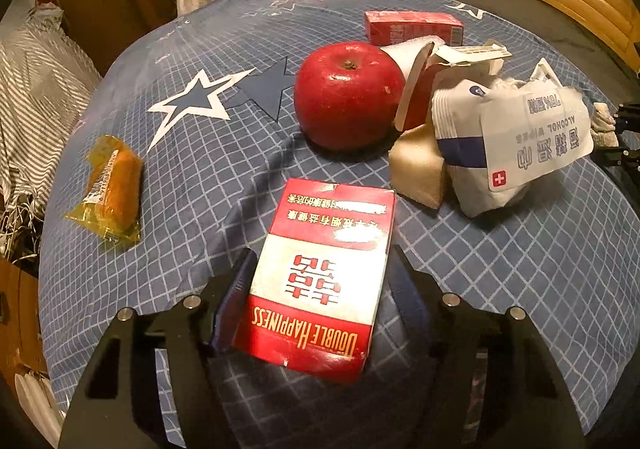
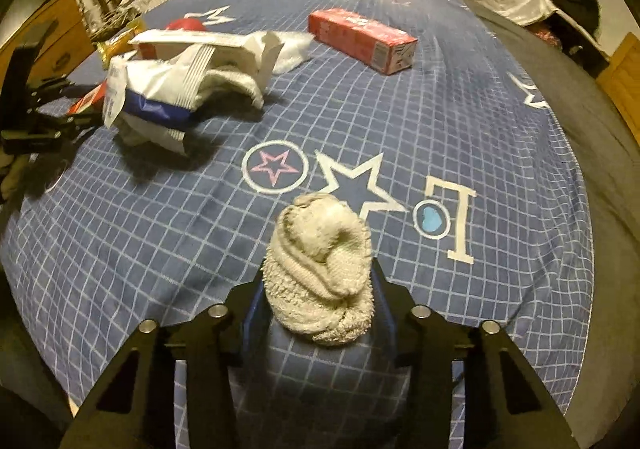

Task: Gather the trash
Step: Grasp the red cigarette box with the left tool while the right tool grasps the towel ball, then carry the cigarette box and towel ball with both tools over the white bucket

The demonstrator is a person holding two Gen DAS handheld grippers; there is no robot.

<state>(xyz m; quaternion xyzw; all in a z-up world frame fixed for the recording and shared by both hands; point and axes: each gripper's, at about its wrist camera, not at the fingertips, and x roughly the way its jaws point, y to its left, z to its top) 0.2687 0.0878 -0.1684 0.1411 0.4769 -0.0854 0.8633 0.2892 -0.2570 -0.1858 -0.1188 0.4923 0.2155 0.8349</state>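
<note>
Left tool [image 1: 320, 281] pinching red cigarette pack [image 1: 320, 277] on the bed [image 1: 200, 177]; apple [image 1: 348, 93] and wipes packet [image 1: 520, 137] crowding just beyond. Right tool [image 2: 320, 289] clamped on balled white cloth [image 2: 320, 269], red carton [image 2: 360, 39] far off.

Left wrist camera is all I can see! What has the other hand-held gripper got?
Observer: The right hand-held gripper has a rolled whitish sock between its fingers, with both pads touching it.
Operator: Is there a picture on the blanket near it?
Observer: Yes, a pink star inside a white ring is printed on the blue bedspread, just beyond the sock.
Operator: Anything else printed there?
Observer: A white letter T with a blue heart next to it, to the right of the sock.
</note>
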